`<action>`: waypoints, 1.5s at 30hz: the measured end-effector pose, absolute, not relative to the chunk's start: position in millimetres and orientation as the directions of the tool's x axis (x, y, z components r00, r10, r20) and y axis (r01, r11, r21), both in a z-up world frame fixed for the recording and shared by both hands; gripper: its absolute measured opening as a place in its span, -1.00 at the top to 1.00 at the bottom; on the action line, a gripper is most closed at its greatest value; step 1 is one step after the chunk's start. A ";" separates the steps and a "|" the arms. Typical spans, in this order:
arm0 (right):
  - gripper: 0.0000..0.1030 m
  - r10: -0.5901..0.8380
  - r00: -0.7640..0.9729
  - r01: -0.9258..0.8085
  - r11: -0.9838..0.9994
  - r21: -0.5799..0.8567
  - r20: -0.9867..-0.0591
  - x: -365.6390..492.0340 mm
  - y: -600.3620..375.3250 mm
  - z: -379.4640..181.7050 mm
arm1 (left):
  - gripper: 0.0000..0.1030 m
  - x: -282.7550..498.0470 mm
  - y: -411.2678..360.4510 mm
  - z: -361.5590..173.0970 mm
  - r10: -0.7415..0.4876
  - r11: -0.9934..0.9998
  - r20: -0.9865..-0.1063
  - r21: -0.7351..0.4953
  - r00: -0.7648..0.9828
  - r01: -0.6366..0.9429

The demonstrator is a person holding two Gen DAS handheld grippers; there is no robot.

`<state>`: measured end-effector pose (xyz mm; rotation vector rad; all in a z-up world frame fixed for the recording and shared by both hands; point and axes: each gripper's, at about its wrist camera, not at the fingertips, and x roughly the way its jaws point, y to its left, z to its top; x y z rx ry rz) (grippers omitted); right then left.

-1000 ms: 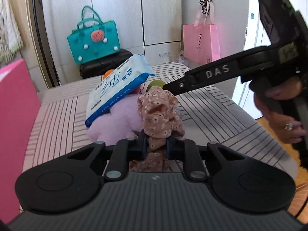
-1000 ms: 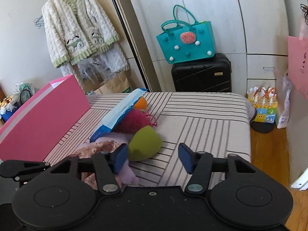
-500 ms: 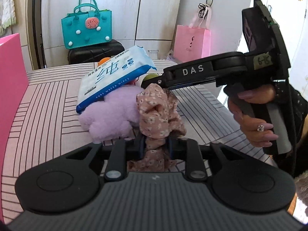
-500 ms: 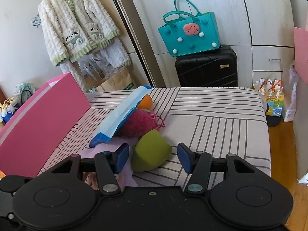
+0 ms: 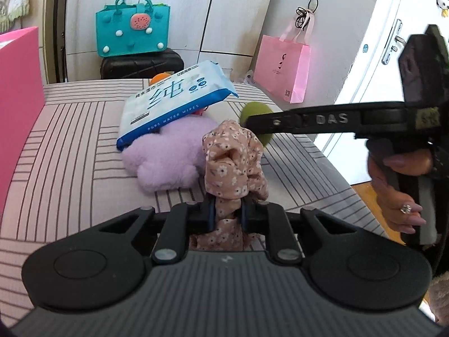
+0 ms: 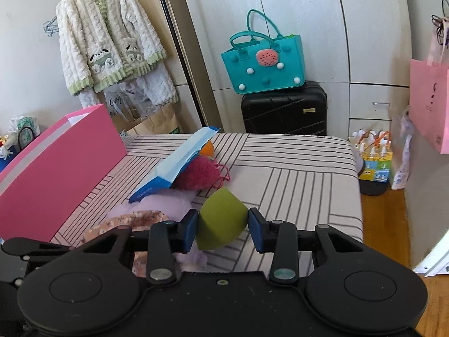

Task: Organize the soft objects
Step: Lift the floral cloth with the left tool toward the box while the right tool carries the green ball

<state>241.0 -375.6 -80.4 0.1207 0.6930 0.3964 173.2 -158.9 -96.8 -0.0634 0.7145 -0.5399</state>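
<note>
I hold the floral cloth (image 5: 234, 165), limp, clenched mid-bunch in my left gripper (image 5: 228, 215), while my right gripper (image 6: 222, 228) has just been closing onto the green sponge (image 6: 221, 220), squashy and seemingly pinched at its widest.

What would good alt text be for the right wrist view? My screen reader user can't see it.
The right gripper has been closing around a green teardrop sponge on a striped bed, pads at its sides. Behind lie a wipes pack tilted over a magenta knit ball, and a pink box at left.
</note>
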 end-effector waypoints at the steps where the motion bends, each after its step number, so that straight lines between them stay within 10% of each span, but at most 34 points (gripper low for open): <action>1: 0.15 0.388 0.697 -0.310 0.921 0.234 -0.603 237.9 -375.6 -80.1 | 0.71 171.8 -158.1 -96.5 -0.490 0.863 -0.609 -0.239 0.623 0.446; 45: 0.11 0.529 0.477 -0.432 0.837 0.337 -0.702 134.3 -312.3 -40.4 | 0.72 110.5 -57.3 -14.6 -0.493 0.819 -0.704 -0.180 0.510 0.544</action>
